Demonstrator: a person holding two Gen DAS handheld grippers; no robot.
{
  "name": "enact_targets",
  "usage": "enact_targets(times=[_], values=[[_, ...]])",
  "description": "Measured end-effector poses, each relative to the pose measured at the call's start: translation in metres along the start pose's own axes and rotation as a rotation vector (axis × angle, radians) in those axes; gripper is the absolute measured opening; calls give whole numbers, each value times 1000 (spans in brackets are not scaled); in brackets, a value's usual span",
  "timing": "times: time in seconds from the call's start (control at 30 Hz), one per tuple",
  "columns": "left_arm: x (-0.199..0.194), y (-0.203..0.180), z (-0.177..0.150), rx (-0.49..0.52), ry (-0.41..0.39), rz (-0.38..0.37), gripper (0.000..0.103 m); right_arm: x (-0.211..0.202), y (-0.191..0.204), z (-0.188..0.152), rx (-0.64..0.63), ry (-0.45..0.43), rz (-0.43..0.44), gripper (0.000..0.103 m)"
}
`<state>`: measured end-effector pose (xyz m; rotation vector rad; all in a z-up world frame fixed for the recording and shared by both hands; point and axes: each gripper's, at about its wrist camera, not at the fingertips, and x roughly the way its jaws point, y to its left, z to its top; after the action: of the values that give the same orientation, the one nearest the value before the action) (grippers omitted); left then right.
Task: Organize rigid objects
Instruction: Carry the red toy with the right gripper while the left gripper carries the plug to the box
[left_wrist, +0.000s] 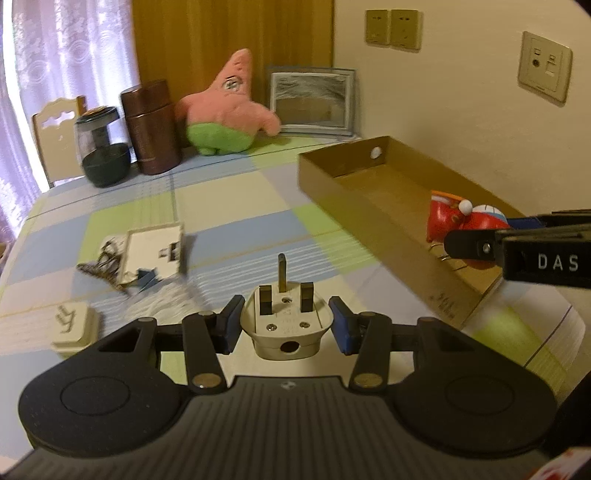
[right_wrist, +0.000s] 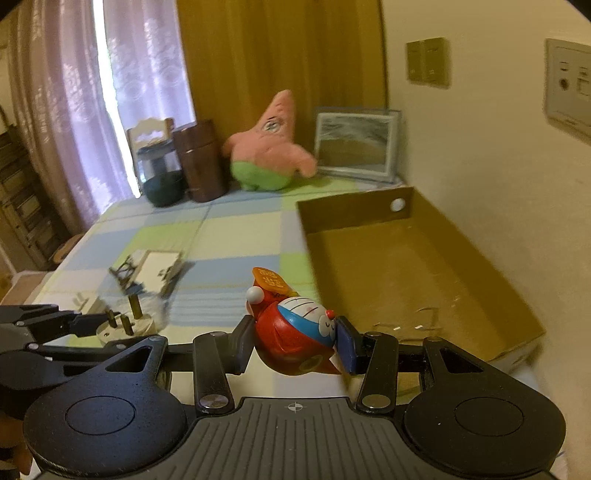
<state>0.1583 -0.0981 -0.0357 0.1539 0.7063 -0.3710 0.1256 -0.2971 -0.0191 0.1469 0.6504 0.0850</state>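
Note:
My left gripper is shut on a white three-pin plug, prongs up, held above the checked tablecloth. It also shows in the right wrist view. My right gripper is shut on a red and blue Doraemon figurine with an orange tag, held just left of the open cardboard box. In the left wrist view the figurine and the right gripper's finger hang over the box.
On the cloth lie a white socket plate with a small model and a cream adapter. At the back stand a glass jar, a brown canister, a pink plush star and a picture frame. The wall is right of the box.

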Motion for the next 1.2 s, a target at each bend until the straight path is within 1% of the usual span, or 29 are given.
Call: enact_targets(times=[0.17, 0.37, 0.6, 0.83, 1.2], values=[[11, -20, 15, 33, -9, -35, 44, -4, -25, 13, 28, -19, -35, 43], [25, -43, 33, 68, -20, -72, 44, -6, -52, 27, 27, -36, -82, 43], [44, -65, 53, 97, -27, -113, 44, 0, -82, 37, 38, -41, -131, 43], [66, -83, 75, 111, -29, -149, 44, 14, -105, 42, 47, -18, -168, 43], [99, -102, 102, 136, -18, -194, 44, 47, -126, 44, 52, 31, -178, 43]])
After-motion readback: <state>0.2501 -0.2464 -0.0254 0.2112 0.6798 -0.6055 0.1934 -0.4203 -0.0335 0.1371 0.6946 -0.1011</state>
